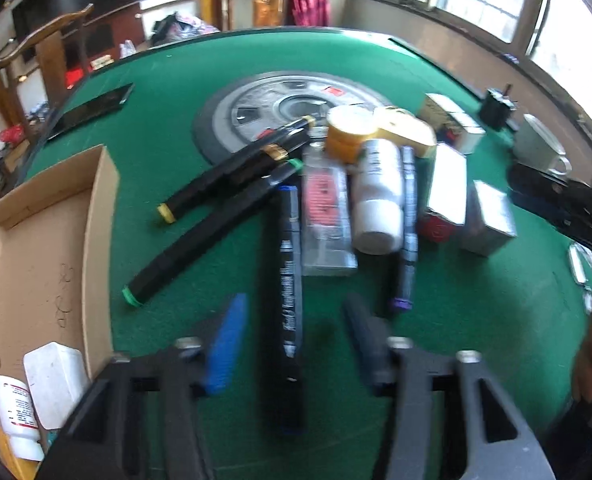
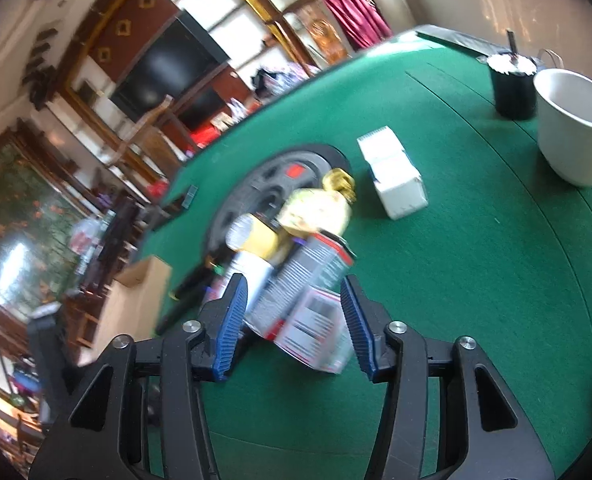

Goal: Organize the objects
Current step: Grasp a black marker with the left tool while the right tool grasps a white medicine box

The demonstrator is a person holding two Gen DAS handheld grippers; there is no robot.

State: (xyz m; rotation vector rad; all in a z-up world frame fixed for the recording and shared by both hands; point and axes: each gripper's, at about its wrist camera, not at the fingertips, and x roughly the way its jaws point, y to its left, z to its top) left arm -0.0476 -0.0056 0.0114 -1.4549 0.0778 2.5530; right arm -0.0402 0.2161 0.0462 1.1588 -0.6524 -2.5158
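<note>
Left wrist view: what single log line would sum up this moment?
left gripper: open, astride black marker | right gripper: open, around small box | cardboard box: bottles inside

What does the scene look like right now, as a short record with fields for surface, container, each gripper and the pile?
surface: green felt table
container: cardboard box at the table's left edge, white bottles inside
left gripper: open, straddling a black marker
right gripper: open around a small printed carton
pile: markers, white bottle, clear case, small boxes
</note>
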